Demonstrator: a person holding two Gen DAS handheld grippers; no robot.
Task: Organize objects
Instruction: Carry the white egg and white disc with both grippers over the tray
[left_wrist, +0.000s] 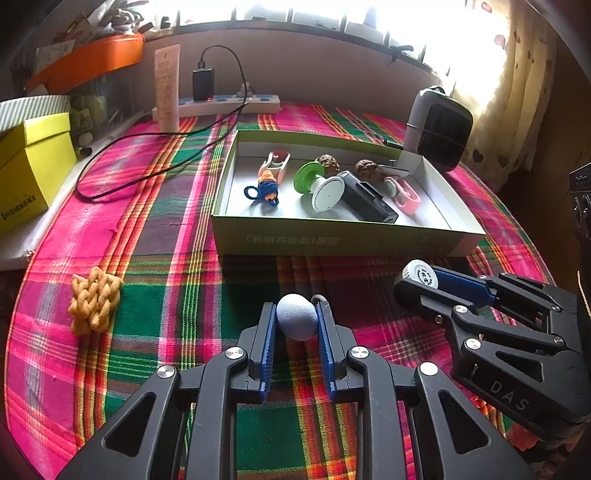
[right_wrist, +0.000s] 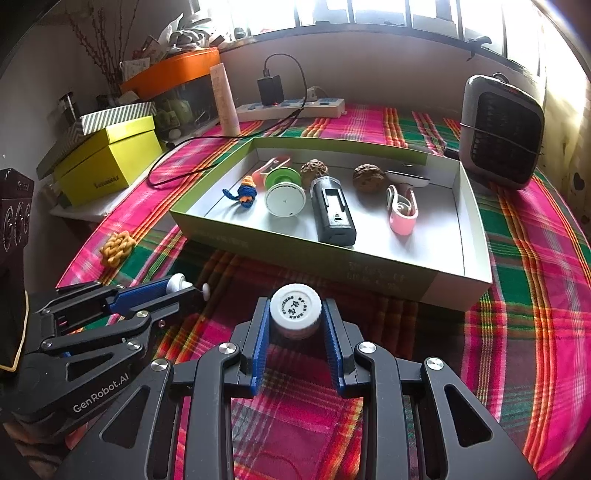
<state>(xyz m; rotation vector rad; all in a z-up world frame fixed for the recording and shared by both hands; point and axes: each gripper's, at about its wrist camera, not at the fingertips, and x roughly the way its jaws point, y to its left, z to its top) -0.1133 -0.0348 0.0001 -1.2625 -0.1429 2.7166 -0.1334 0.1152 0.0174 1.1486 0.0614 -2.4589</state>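
Left gripper (left_wrist: 296, 320) clamped on a pale blue ball (left_wrist: 297, 316); right gripper (right_wrist: 295, 314) clamped on a white-capped bottle (right_wrist: 295, 309) — both held over the plaid tablecloth (left_wrist: 155, 332), just in front of the open box (left_wrist: 347, 236). The box holds a black case (right_wrist: 332, 214), a pink clip (right_wrist: 402, 210), two walnuts and a spool — a yellow knot (left_wrist: 94, 299) lies apart on the cloth.

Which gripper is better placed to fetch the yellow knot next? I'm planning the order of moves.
Left, probably. The knot lies on the left gripper's side; the right gripper is farther. But both are full: ball left, bottle right.
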